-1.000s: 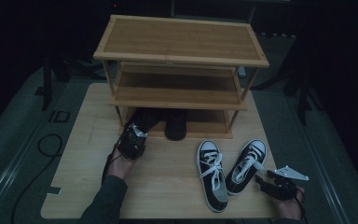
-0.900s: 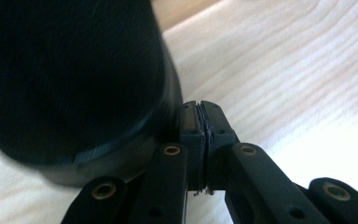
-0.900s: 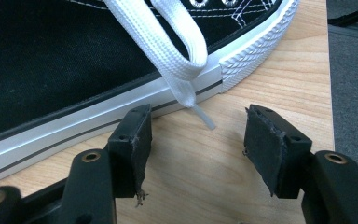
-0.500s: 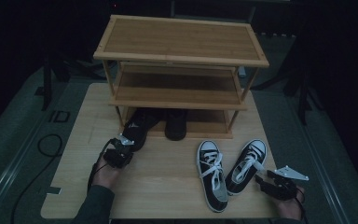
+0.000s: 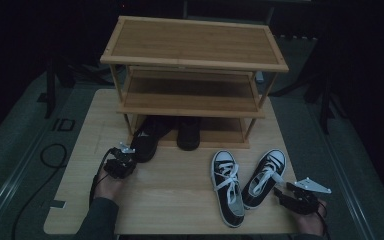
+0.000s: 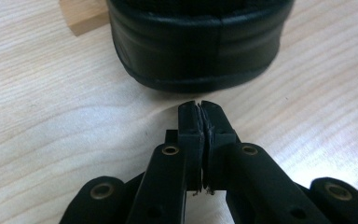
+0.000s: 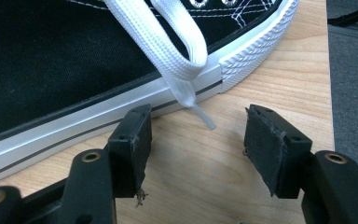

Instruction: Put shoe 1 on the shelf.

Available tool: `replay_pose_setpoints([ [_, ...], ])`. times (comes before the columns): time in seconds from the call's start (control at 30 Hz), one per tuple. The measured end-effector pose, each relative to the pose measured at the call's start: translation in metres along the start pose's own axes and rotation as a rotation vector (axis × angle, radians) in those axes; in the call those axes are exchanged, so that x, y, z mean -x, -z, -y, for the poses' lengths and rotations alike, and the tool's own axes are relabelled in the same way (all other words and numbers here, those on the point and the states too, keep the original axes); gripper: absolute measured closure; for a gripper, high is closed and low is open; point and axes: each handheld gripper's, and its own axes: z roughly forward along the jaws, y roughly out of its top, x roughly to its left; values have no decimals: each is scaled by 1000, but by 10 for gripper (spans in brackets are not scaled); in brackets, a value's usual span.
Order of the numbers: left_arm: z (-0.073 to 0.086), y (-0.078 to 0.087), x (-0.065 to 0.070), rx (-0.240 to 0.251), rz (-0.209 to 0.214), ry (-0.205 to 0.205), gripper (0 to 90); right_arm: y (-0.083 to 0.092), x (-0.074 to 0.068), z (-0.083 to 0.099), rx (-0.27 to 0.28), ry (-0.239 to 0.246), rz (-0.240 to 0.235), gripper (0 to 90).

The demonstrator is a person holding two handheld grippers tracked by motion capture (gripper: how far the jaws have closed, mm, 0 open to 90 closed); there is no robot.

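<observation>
Bare table lay between both grippers; a black shoe's heel blocked the left gripper just ahead.

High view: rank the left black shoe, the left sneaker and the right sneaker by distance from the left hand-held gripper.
From the left hand-held gripper:
1. Left black shoe, just ahead, heel out of the rack.
2. Left sneaker, mid-table.
3. Right sneaker, beyond it, towards the right edge.
</observation>
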Motion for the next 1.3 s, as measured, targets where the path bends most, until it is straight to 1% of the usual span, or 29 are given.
replay_pose_setpoints([
  [0.13,-4,-3,0,5,-1,3,880,0,0,0,0,-1,0,410],
  [0.2,-8,-5,-1,0,-13,11,883,0,0,0,0,0,0,409],
  [0.27,-10,-6,-2,5,-10,25,883,0,0,0,0,-1,0,409],
  [0.5,-24,-6,3,23,-5,26,889,0,0,0,0,-1,-1,409],
  [0.6,-30,-7,7,23,-1,15,889,0,0,0,0,-1,-1,409],
  [0.73,-40,-12,14,34,6,19,888,0,0,0,0,-2,-1,409],
  [0.9,-54,-20,29,21,23,-18,888,0,0,0,-1,-1,-2,408],
  [1.0,-61,-26,37,10,37,-29,889,0,0,0,0,-1,-2,408],
  [1.17,-67,-37,50,-2,52,-42,897,0,1,0,-1,0,-3,408],
  [1.27,-72,-42,56,-9,56,-58,896,0,1,0,-1,0,-3,408],
  [1.3,-72,-42,58,-10,59,-57,897,0,1,0,-1,0,-3,408],
])
